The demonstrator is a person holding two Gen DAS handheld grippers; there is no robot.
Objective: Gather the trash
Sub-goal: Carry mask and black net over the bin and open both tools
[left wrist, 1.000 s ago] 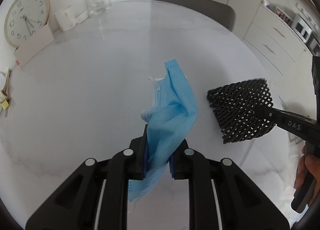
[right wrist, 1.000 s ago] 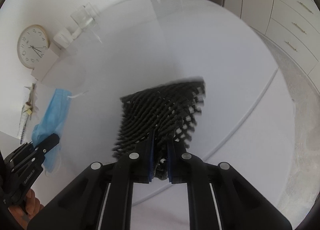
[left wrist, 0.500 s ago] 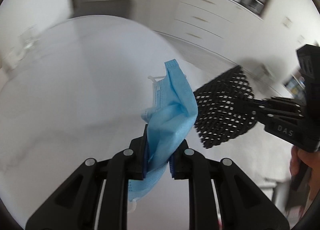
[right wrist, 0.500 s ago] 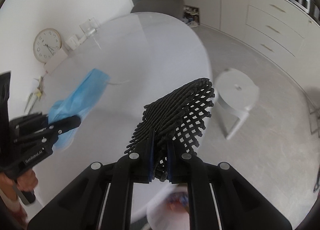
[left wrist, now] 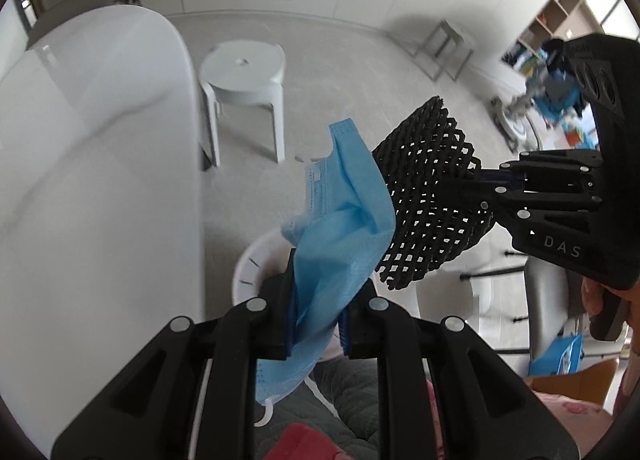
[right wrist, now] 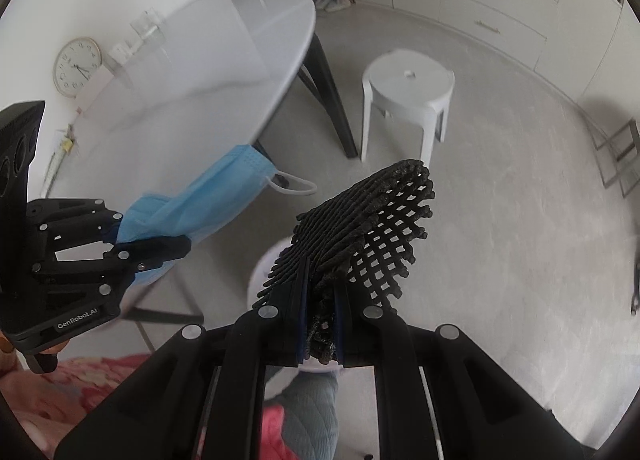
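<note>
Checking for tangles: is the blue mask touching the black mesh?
Apart. The right wrist view shows floor between the mask and the mesh.

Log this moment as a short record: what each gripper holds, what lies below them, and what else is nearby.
left gripper: shut on blue face mask
right gripper: shut on black mesh netting
below: white bin, partly hidden by both items
nearby: white table to the left, white stool on the floor
trash released: not yet
</note>
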